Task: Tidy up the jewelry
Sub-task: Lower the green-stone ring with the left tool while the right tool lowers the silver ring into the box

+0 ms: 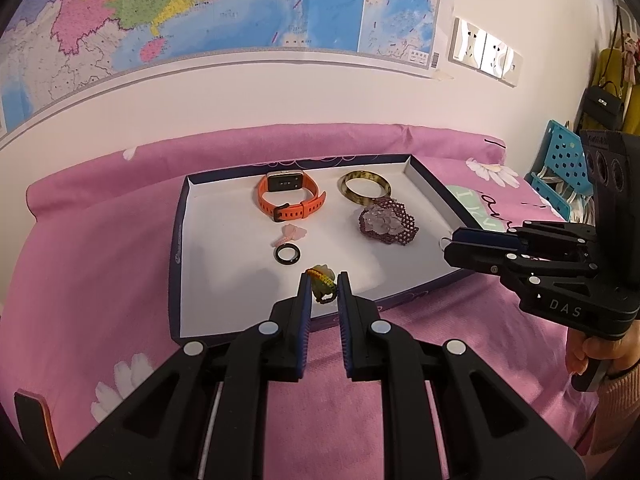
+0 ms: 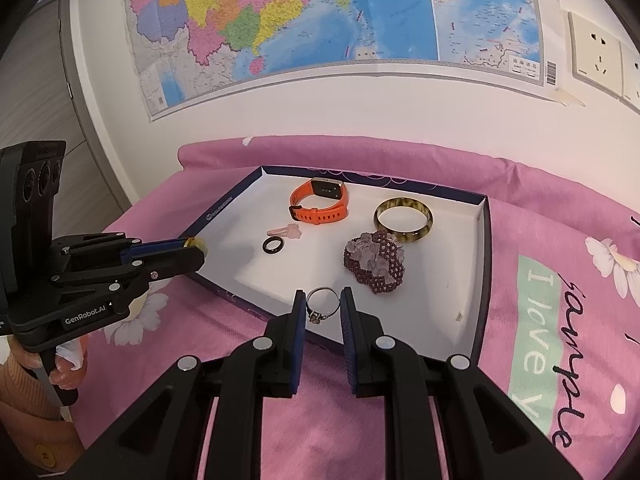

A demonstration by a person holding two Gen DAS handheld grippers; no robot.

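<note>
Jewelry: two pieces are in my grip, the rest lie in the tray (image 2: 482, 240).
Left gripper (image 1: 325, 286): nearly closed on a green charm (image 1: 322, 284) with a yellow-red cord, pinched between the pads over the tray's near edge.
Right gripper (image 2: 323, 305): narrowly closed on a silver ring (image 2: 321, 305), the pads pressing its band from both sides, also just over the tray's near edge.
Ring axis: the band stands up, its hole facing my camera; the stone setting hangs at the lower left of the band.
Charm axis: I judge its long axis runs away from me along the fingers, cord end nearest the tips; much of it is hidden.
Step in hand: I judge this as setting both pieces down on the bare white floor near the tray's front.
Doing it well: lower until each piece almost touches the floor, then open slowly so the ring does not roll or bounce.
Spacing: keep the charm short of the black ring (image 1: 288, 254) and pink clip (image 1: 290, 234); keep the ring clear of the beaded bracelet (image 2: 374, 266).
Farther in the tray: orange watch (image 2: 320, 202) and bangle (image 2: 403, 220) sit toward the back wall.
</note>
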